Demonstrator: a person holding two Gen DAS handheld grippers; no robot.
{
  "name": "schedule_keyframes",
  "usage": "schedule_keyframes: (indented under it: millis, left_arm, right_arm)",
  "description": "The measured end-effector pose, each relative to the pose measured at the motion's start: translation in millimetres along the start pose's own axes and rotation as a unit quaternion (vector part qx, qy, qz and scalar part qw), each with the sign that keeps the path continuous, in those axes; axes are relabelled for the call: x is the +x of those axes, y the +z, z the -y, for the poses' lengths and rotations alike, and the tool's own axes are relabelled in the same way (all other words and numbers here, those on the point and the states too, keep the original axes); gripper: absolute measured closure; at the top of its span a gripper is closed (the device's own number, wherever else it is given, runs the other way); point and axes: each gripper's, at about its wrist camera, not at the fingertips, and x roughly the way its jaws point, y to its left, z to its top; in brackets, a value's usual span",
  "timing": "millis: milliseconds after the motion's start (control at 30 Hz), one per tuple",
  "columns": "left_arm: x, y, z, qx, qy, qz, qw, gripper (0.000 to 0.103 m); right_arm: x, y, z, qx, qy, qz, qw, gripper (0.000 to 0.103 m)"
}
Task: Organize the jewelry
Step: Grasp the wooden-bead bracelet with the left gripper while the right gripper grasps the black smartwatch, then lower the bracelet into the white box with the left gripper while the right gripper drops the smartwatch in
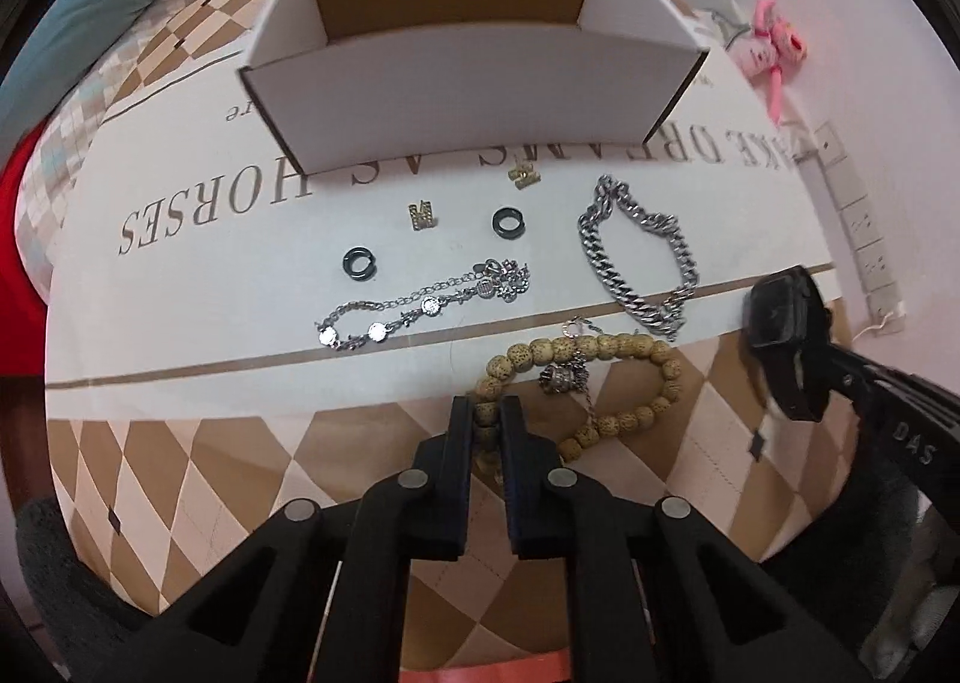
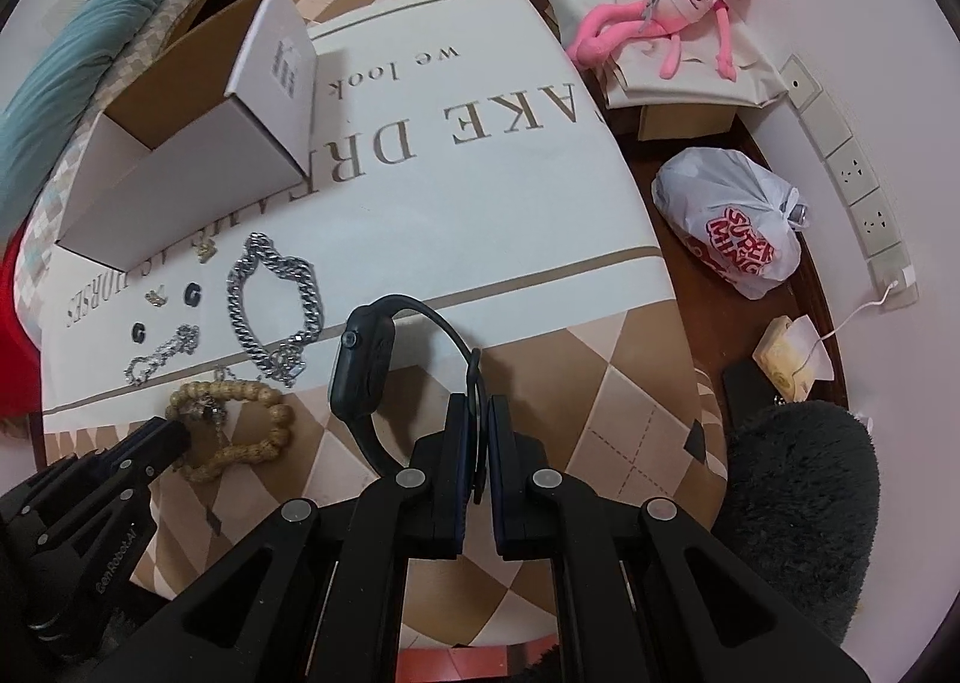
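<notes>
While both tools sit at the near edge of the printed tablecloth (image 1: 180,275), the left gripper (image 1: 486,419) has its jaws clenched on the near end of the beaded bracelet (image 1: 606,350), a loop of tan beads lying nearest of all the pieces to the white box (image 1: 456,101)'s opposite side. Right gripper (image 2: 478,413): jaws pinched on the strap of a black watch (image 2: 363,365), whose case is raised off the cloth, just beside the beaded bracelet. Small silver charm (image 1: 561,377): lying inside the bead loop. Slender silver bracelet (image 1: 420,305) with round discs: on the cloth between the beads and the box. Heavy silver chain bracelet (image 1: 639,257): beside the slender one, likewise between the beads and the box. Two dark rings (image 1: 360,264), (image 1: 507,222): apart from each other, closer to the box. Two small gold charms (image 1: 423,215), (image 1: 524,174): one between the rings, the other just in front of the box's front wall. White box: open-topped, brown inside, farthest on the cloth; contents cannot be told. Pink plush toy (image 2: 678,17): well beyond the box, off the cloth.
</notes>
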Motion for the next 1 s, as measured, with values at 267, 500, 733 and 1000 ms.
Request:
schedule_keyframes:
  millis: [267,500,733,1000]
  left_arm:
    - [-60.6,-1.4,-24.7,-0.018,-0.041,0.049,0.9978,0.097]
    - [-98.9,35.3,-0.8,-0.02,-0.064,0.096,0.9931,0.097]
    - [-149.7,96.6,-5.4,-0.019,-0.092,0.147,0.9846,0.097]
    - [-114.5,169.8,-26.0,-0.015,-0.079,0.122,0.9893,0.097]
  right_arm:
    - [-22.5,2.9,-8.0,-0.003,0.021,0.016,1.0,0.097]
    - [-48.5,20.8,-18.9,-0.005,0.057,0.035,0.998,0.097]
    - [-78.9,68.8,-46.6,-0.026,0.111,0.056,0.992,0.097]
    - [-61.3,140.4,-98.0,-0.084,0.108,0.037,0.99,0.097]
